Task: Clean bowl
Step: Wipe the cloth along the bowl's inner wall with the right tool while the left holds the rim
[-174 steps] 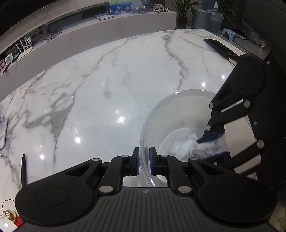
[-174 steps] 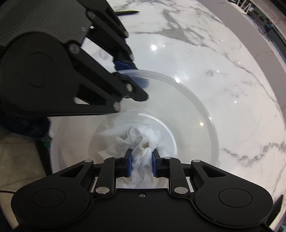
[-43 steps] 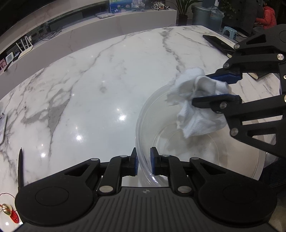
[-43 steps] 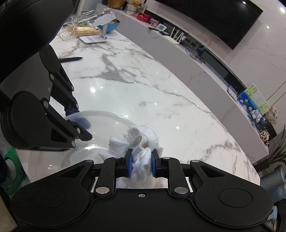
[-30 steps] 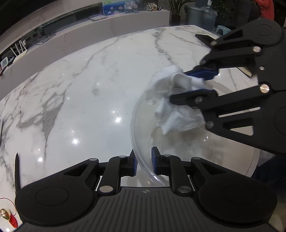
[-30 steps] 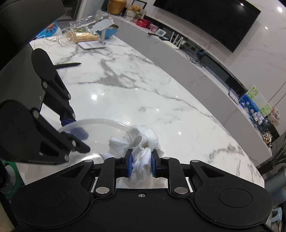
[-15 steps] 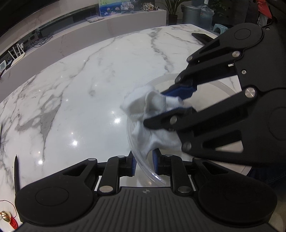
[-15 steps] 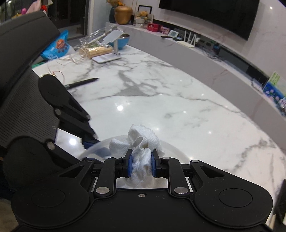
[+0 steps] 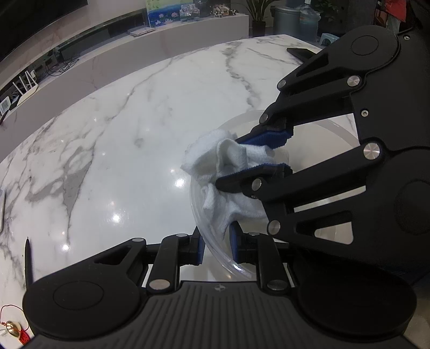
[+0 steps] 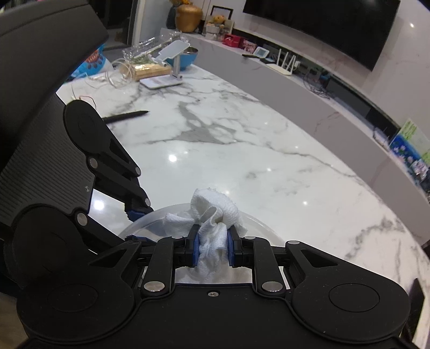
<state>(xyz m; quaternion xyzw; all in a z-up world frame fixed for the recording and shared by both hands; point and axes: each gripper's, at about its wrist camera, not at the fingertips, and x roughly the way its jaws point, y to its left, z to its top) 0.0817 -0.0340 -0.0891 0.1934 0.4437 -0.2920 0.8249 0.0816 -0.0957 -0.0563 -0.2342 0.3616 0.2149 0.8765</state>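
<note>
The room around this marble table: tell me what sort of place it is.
Probably a home living room: a marble table, a large wall-mounted TV above a long ledge holding a router, and a potted plant.

A glossy white marble tabletop with grey veins (image 9: pixel 129 150) fills the scene, bright with ceiling-light reflections. Beyond its far edge runs a long pale stone ledge (image 10: pixel 309 96) (cluttered with small items) beneath a large dark wall-mounted screen (image 10: pixel 322 24). A potted green plant (image 9: pixel 256 10) stands far right.
</note>
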